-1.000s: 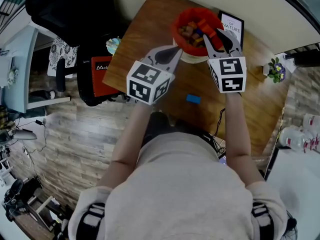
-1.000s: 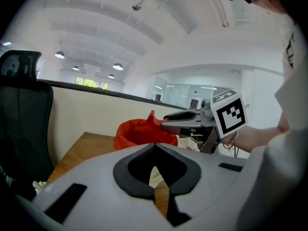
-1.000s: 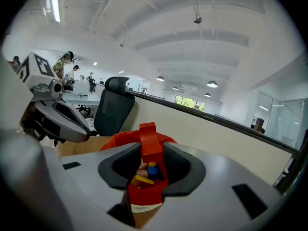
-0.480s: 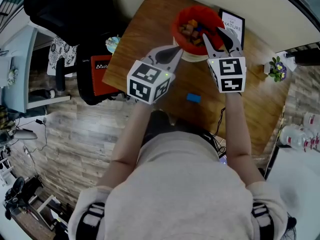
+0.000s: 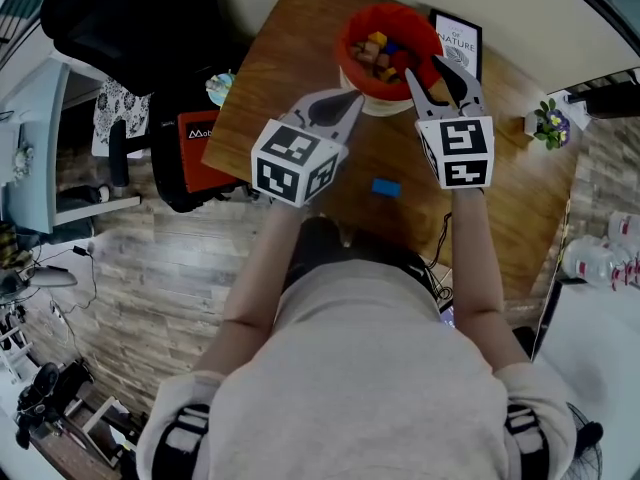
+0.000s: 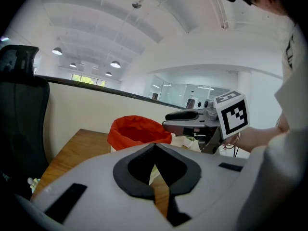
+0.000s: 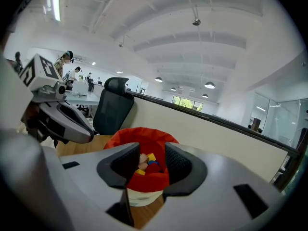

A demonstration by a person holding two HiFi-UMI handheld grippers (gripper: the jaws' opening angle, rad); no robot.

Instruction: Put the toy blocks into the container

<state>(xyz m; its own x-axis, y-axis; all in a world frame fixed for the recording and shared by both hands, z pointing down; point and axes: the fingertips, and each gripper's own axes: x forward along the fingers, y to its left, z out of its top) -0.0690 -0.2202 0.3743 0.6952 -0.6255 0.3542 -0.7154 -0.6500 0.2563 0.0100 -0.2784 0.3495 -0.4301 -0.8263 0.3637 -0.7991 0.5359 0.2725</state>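
Observation:
A red-lined container stands at the far side of the wooden table, with several coloured toy blocks inside. One blue block lies on the table nearer to me. My right gripper hovers at the container's right rim; its jaws have just been opening and stand open with nothing between them. In the right gripper view the blocks show through the gap of that gripper. My left gripper is shut and empty, pointing at the container's near-left side.
A framed print leans behind the container. A small potted flower stands at the table's right end. A black office chair and a red-and-black object are left of the table. A cable hangs off the near edge.
A red block that sat at the right gripper's jaws over the container is no longer there, and those jaws stand a little wider. Both hands have stayed in place.

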